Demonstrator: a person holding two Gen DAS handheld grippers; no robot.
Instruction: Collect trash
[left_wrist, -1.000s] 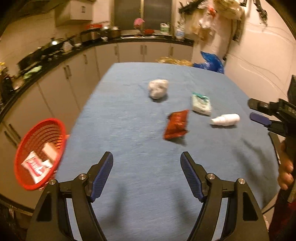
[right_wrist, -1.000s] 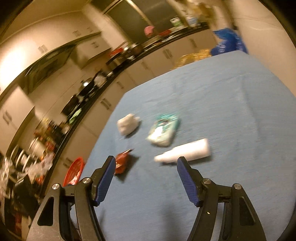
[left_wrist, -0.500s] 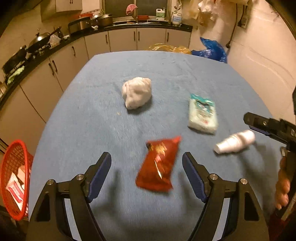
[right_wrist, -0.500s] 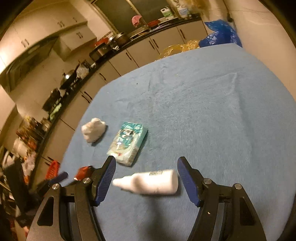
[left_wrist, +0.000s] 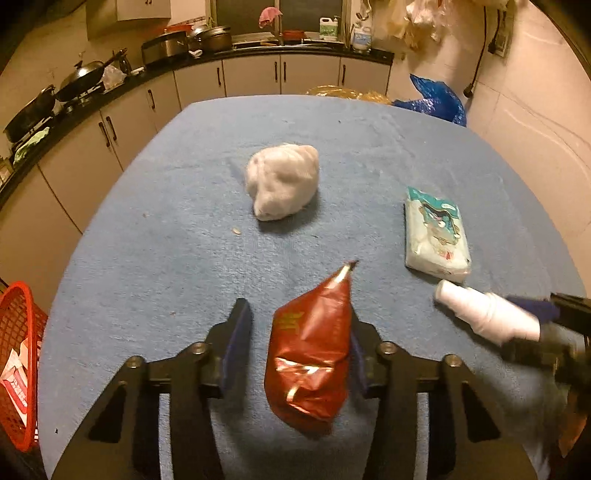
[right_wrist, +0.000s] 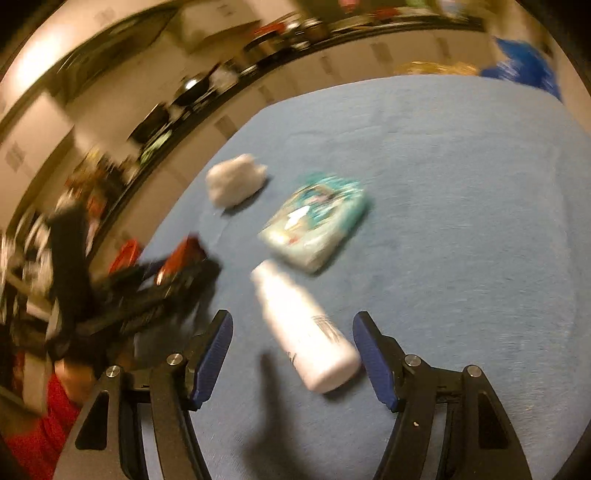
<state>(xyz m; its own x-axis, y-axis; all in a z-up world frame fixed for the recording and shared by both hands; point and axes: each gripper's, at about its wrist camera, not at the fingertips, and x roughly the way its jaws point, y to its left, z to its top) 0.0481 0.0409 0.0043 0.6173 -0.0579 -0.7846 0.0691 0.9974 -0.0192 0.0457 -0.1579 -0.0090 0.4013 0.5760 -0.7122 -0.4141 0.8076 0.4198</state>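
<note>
While the red snack wrapper (left_wrist: 310, 354) lies on the blue-covered counter (left_wrist: 166, 258) between the closing jaws of the left gripper (left_wrist: 299, 343), only its right side looks touched. Right gripper (right_wrist: 291, 347): jaws spread around the white bottle (right_wrist: 306, 332), not pinching. Motion blur hides detail; red basket (left_wrist: 18, 332) cut off at left.

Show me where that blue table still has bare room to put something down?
The blue table is bare along its left side, between the white wad and the red basket, and across the far end. The near right is crowded: snack bag, tissue pack, white bottle.
</note>
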